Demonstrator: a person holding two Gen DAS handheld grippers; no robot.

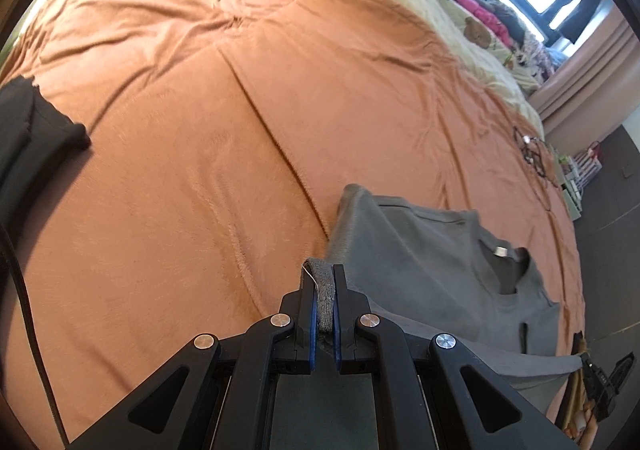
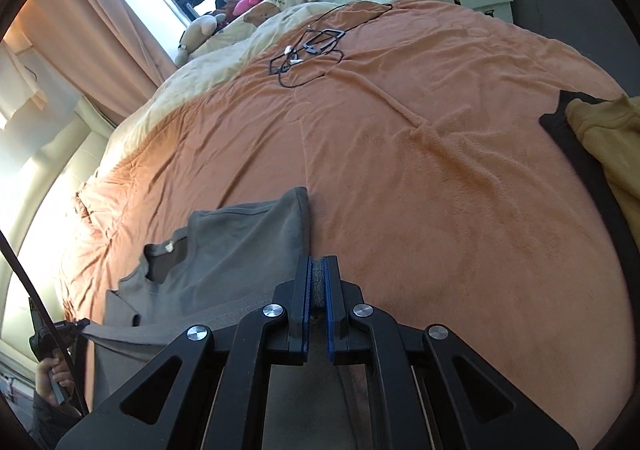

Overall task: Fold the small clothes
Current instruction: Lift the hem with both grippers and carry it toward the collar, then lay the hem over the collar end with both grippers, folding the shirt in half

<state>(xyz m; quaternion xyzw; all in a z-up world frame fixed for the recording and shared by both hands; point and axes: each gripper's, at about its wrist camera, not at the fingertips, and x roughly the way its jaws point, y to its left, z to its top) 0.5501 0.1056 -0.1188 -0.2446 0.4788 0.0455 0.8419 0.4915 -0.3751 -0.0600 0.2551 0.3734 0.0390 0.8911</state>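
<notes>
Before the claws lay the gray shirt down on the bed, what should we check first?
1. Left claw shut on the gray shirt: ok, cloth is pinched between its blue pads.
2. Right claw shut on the shirt: ok, gray cloth sits between its pads.
3. Bare orange blanket ahead for laying it down: ok.
4. Tangled black cable out of the way: ok, it lies far up the bed.
5. Yellow garment and black garment apart from the shirt: ok, both at the edges.
6. Shirt hanging flat without twists: cannot tell, its lower part is hidden behind the claws.
</notes>
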